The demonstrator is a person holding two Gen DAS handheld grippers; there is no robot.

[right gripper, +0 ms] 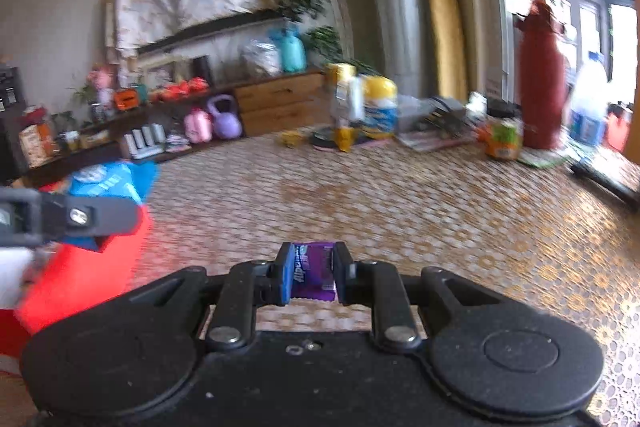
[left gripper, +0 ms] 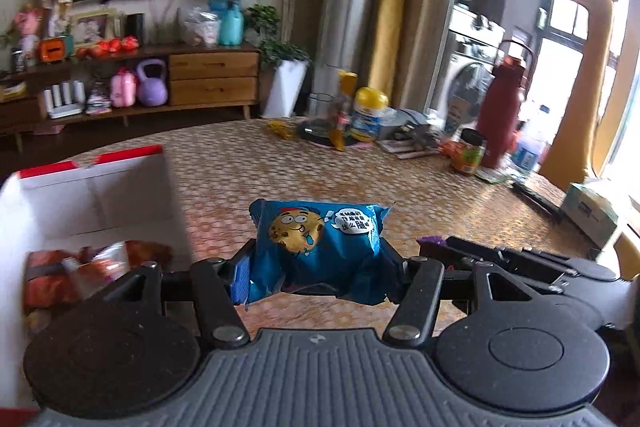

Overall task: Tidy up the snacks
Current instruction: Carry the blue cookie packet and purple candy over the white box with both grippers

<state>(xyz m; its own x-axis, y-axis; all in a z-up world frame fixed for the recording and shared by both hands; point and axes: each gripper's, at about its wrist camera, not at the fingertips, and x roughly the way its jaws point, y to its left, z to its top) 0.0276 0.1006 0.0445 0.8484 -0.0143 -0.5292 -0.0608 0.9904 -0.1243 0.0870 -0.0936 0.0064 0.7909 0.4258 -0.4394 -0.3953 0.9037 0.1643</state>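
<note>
Left gripper [left gripper: 316,263] is clamped on a blue cookie packet [left gripper: 320,247], held up over the table just right of the red-and-white box [left gripper: 100,195]; it's a puffy, crinkly, light wrapper, so I'd pinch mid-body gently or the cookie probably cracks. Right gripper [right gripper: 312,275] has its fingers narrow around a tiny purple Alpenliebe candy [right gripper: 314,273], stiff-ish and slick, so probably easy to squirt out.

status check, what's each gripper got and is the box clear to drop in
Left gripper shut on blue cookie packet. Right gripper shut on purple candy packet. Red-and-white box open at left, orange snack packets inside. Nothing blocking.
</note>
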